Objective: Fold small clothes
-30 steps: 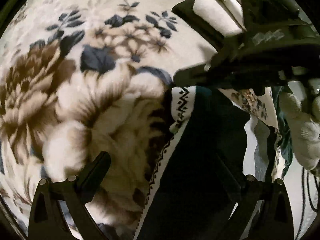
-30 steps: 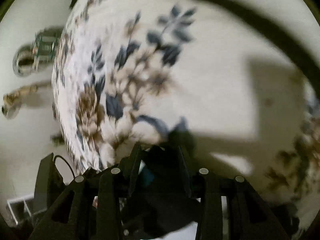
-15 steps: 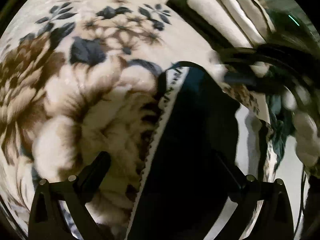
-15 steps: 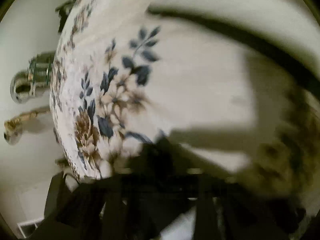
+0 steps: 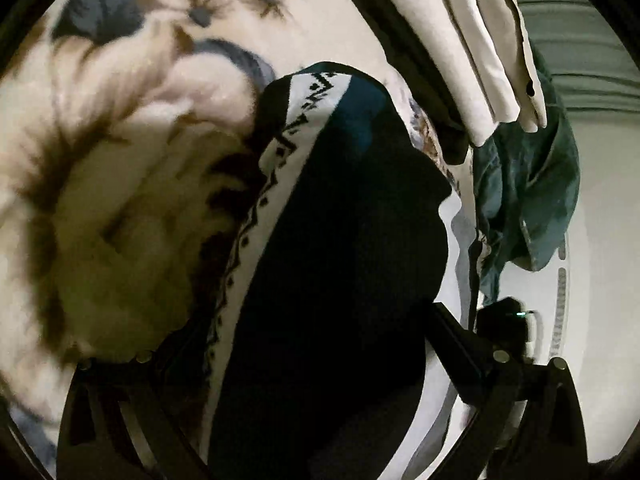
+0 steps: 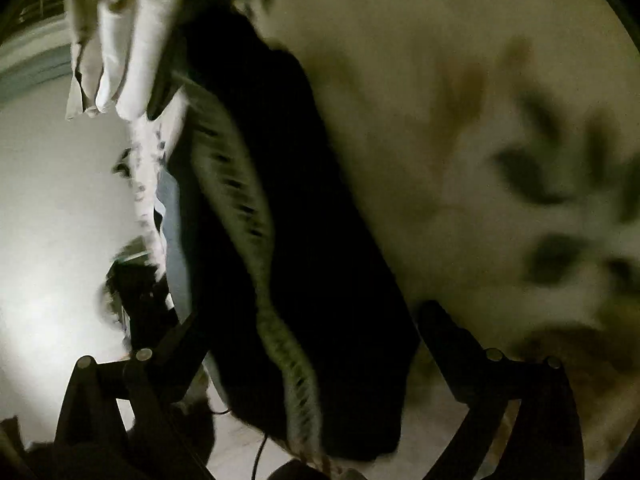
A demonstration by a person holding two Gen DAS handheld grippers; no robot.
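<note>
One dark garment (image 5: 344,240), one floral blanket (image 5: 120,184), one teal cloth (image 5: 532,184).

Blanket (image 5: 120,200): cream, with brown and navy flowers, spread over the bed.
Floor (image 6: 60,220): pale, beyond the blanket's edge.
Cable (image 6: 256,452): thin and dark, lying on the floor.

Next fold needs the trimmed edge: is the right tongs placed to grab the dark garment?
Probably yes. The right tongs are opening wide, with the dark garment lying between the fingers on the floral blanket, and nothing covers it.
</note>
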